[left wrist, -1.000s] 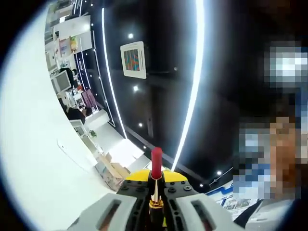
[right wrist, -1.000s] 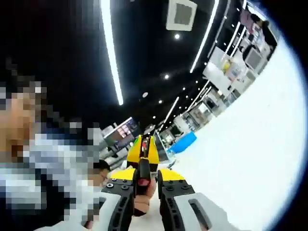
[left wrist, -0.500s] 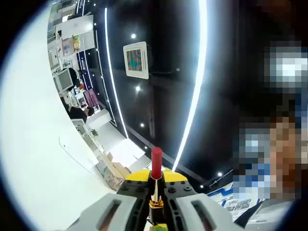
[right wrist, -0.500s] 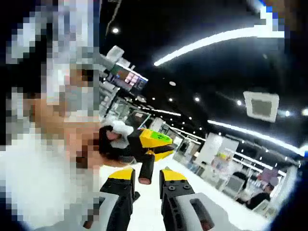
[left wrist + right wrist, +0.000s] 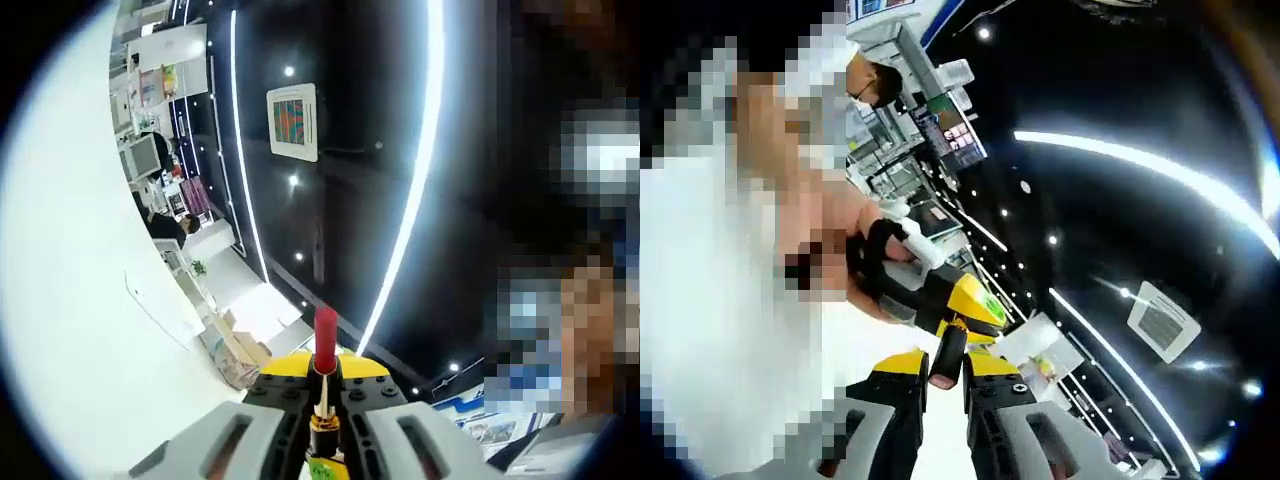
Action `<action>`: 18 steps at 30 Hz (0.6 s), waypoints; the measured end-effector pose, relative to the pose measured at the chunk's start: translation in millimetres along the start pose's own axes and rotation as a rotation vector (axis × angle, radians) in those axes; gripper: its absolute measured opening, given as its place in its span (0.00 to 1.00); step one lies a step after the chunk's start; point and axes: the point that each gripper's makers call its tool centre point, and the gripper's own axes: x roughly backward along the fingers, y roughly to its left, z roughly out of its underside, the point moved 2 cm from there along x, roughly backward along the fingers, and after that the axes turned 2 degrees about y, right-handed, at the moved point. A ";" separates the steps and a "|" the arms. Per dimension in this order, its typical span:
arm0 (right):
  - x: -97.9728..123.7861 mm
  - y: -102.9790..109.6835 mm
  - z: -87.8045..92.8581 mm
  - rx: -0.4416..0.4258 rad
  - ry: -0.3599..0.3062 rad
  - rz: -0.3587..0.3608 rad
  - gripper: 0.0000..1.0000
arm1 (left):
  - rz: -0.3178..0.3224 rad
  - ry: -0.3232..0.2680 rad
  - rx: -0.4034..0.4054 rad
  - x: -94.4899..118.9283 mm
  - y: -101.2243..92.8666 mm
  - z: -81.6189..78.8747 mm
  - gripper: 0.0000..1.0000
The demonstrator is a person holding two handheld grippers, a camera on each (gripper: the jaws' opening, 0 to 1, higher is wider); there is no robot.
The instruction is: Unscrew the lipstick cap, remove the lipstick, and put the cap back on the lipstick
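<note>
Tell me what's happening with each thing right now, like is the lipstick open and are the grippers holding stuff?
Lipstick: uncapped, red stick up, standing upright between the jaws.
Cap: off the lipstick, dark tube held open end toward the camera.
Left hand-held gripper: shut on the lipstick.
Right hand-held gripper: shut on the cap.
Ceiling light strips: on, glowing white.

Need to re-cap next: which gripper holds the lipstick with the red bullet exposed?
The left gripper: the lipstick stands between its fingers. The right gripper holds the dark cap.
</note>
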 end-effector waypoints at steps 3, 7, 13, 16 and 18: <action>0.4 -1.2 2.7 -0.130 -0.013 -0.016 0.12 | 0.001 -0.001 -0.005 0.0 -0.4 0.7 0.09; 0.0 -6.4 9.8 -0.460 -0.075 -0.067 0.10 | 0.001 -0.002 -0.015 -0.1 -1.0 1.6 0.09; -1.2 -6.9 17.0 -1.045 -0.181 -0.200 0.10 | -0.002 0.005 -0.034 -0.1 -1.0 2.8 0.09; -1.8 -5.7 18.0 -1.324 -0.228 -0.272 0.10 | 0.006 0.009 -0.040 -1.8 0.6 1.0 0.09; -1.7 -5.1 18.9 -1.466 -0.254 -0.310 0.10 | 0.012 0.010 -0.040 -2.6 -0.8 1.2 0.09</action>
